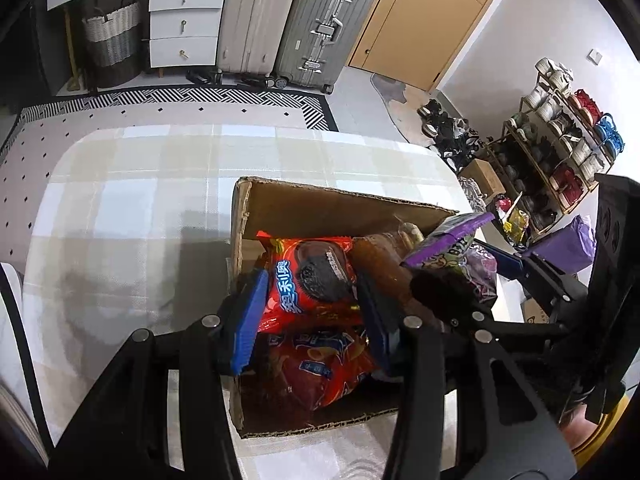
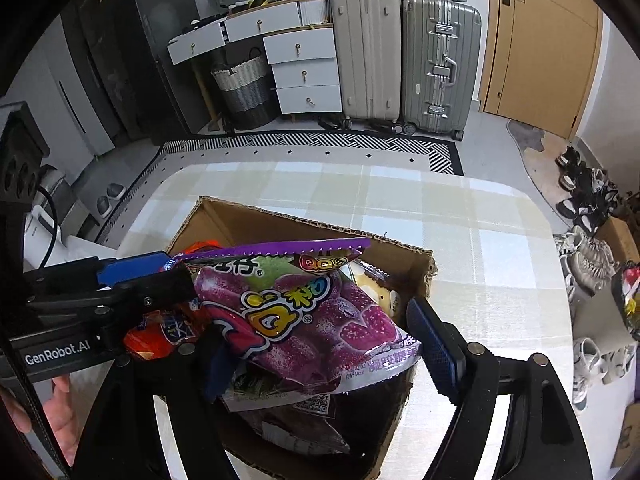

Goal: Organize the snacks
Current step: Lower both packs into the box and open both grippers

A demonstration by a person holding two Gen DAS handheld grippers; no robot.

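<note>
Inside the corrugated cardboard box, both grippers gape around glossy crinkled packets: left gripper red, right gripper purple.

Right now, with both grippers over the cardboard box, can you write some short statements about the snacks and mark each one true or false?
1. The left gripper has its jaws either side of a red Oreo pack. True.
2. The purple gummy bag lies on the tablecloth outside the box. False: it sits over the cardboard box, between the right gripper's jaws.
3. The cardboard box is empty. False: it holds several snack packs.
4. Two suitcases stand beside a wooden door. True.
</note>
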